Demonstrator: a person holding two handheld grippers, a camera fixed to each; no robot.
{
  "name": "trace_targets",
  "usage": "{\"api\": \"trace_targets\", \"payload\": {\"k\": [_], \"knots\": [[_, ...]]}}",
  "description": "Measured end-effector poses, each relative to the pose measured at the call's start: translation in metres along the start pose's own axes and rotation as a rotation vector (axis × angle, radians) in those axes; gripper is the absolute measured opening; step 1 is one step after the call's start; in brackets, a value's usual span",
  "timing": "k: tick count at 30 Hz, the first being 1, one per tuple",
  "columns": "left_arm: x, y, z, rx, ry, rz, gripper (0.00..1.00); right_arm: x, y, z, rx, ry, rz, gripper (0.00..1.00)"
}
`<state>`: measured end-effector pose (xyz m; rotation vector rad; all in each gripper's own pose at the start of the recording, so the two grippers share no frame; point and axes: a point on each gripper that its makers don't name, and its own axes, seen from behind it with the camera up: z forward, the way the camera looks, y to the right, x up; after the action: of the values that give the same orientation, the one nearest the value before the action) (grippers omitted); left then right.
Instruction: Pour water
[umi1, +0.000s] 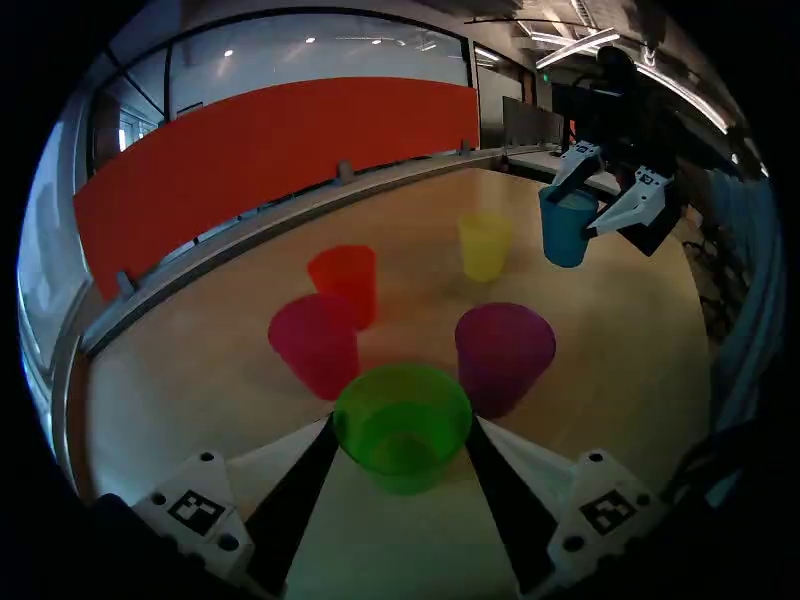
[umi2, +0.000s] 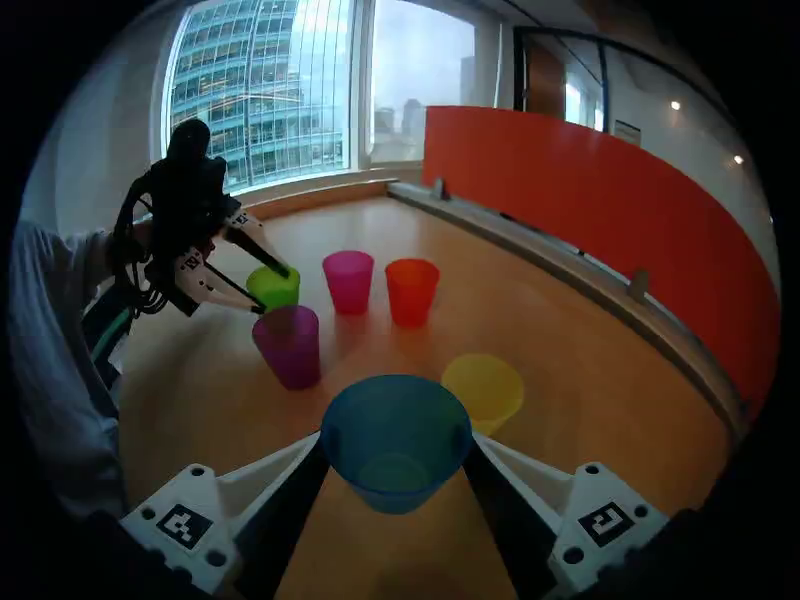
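My left gripper (umi1: 402, 425) is shut on a green cup (umi1: 402, 445), held upright low over the wooden table (umi1: 610, 340). The right gripper view shows the same green cup (umi2: 273, 288) in the left gripper (umi2: 272, 290), at the far left. My right gripper (umi2: 395, 440) is shut on a blue cup (umi2: 395, 450), also upright. From the left gripper view the blue cup (umi1: 566, 228) hangs raised at the far right in the right gripper (umi1: 572, 215). Whether either cup holds water I cannot tell.
Standing on the table between the grippers are a purple cup (umi1: 503, 355), a magenta cup (umi1: 315, 345), an orange cup (umi1: 345, 282) and a yellow cup (umi1: 485, 245). An orange partition (umi1: 270, 160) runs along one table edge. A person's sleeve (umi2: 55, 380) is at the left.
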<state>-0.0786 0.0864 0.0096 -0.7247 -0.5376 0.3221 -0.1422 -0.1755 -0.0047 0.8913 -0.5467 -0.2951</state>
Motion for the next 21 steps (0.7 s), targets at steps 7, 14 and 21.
{"api": "trace_targets", "payload": {"k": [7, 14, 21], "knots": [[-0.004, 0.002, 0.002, -0.006, -0.001, -0.003, 0.87, -0.004, 0.001, 0.002, -0.003, -0.007, 0.002, 0.92], [-0.007, 0.002, -0.002, -0.002, 0.001, -0.012, 0.87, -0.007, 0.001, 0.003, -0.008, -0.010, 0.002, 0.92], [-0.011, 0.000, -0.004, 0.005, -0.005, -0.015, 0.88, -0.008, 0.000, 0.004, -0.010, -0.010, 0.002, 0.92]]}}
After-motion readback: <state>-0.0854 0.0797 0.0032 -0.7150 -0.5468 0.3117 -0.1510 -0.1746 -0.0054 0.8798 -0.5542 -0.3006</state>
